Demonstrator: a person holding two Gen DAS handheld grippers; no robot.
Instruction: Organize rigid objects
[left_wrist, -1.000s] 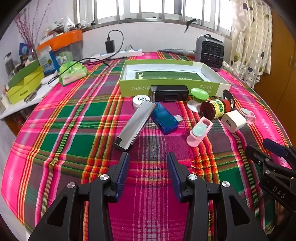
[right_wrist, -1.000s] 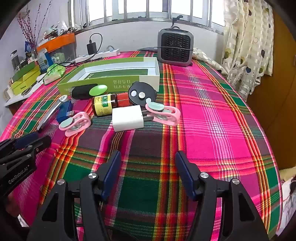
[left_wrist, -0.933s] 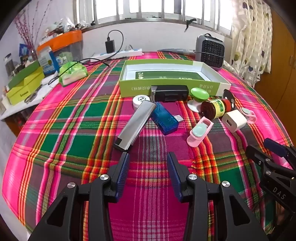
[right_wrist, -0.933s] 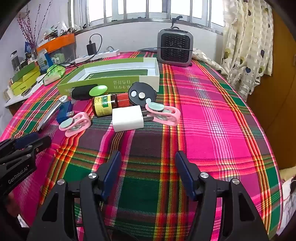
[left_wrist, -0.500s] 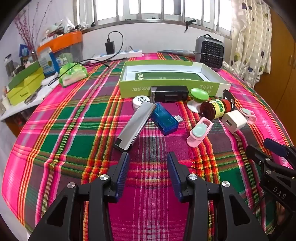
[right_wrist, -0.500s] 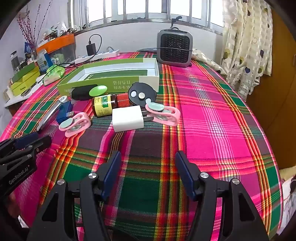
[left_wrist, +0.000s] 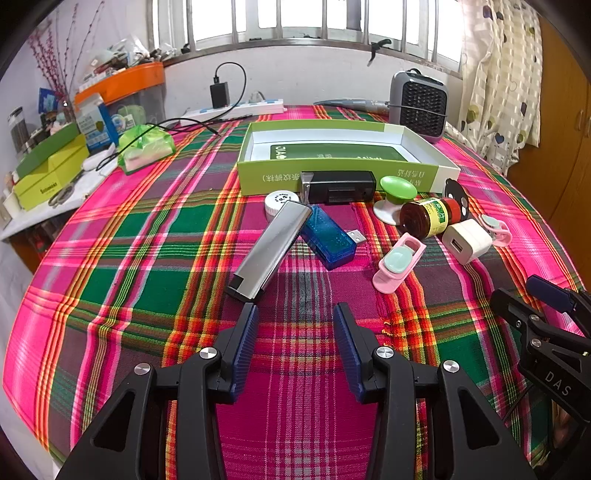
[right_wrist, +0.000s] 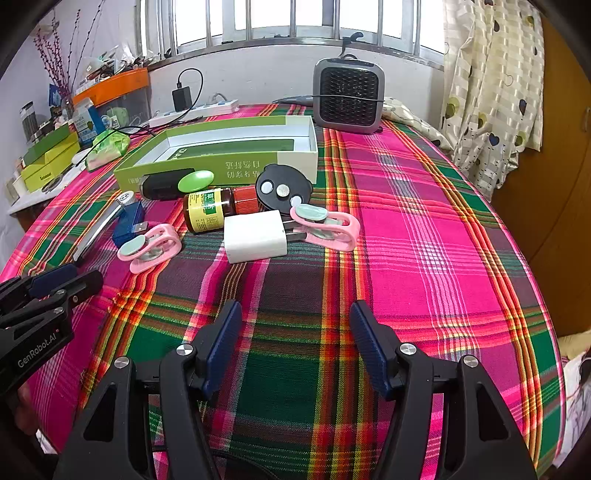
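Nearest, the left gripper (left_wrist: 293, 314) and the right gripper (right_wrist: 295, 314) hover low over the plaid cloth (right_wrist: 424, 258), both with jaws spread and nothing between them. Neither touches any object.

Just beyond the left gripper lies the silver bar (left_wrist: 271, 249), slanting away to the right, its near end close to the left finger's tip. Its far end rests against the blue USB stick (left_wrist: 328, 240) and sits just beside a small white cap (left_wrist: 279, 199). To the right is a pink clip (left_wrist: 399, 262). In front of the right gripper, a little farther off, sits the white charger (right_wrist: 255, 236), with a second pink clip (right_wrist: 325, 227) touching its right side and the brown jar (right_wrist: 216, 208) lying on its side just behind. Behind those stand a black disc (right_wrist: 282, 186), a green knob (left_wrist: 397, 188) and a black box (left_wrist: 338, 186), the last pressed against the near wall of the green tray (left_wrist: 347, 173). The tray looks empty but for its printed liner, so none of the loose things are sorted yet. Farthest back stands a heater (right_wrist: 349, 99).

The risks, as I judge them: the pile is tight, so closing on one piece may nudge its neighbours. The jar could roll if bumped. The bar is smooth and long, so a grip near its end may let it tilt or slip. The charger's prongs seem tucked against the clip, which might drag along with it.
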